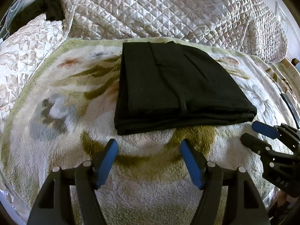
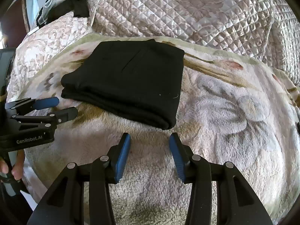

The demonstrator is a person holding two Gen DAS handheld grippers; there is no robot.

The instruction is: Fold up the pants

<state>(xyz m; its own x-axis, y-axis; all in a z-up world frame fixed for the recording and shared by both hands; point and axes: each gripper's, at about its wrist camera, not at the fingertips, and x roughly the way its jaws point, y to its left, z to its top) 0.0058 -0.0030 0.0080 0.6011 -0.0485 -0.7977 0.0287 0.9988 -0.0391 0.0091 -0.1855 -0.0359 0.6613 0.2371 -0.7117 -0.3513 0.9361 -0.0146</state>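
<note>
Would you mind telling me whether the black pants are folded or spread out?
Folded: the pants lie as a compact rectangle, stacked layers showing along the near edge.

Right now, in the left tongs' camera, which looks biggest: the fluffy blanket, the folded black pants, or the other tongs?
1. Fluffy blanket, it fills most of the view.
2. Folded black pants.
3. Right tongs, only partly in view at the edge, so their true size is unsure.

Pants (image 1: pixel 174 86) plain black. Fleece blanket (image 1: pixel 56 97) under pants: cream w/ olive, grey, rust floral. Quilt (image 1: pixel 159 9) beyond pants: silvery-beige, diamond-stitched.
</note>
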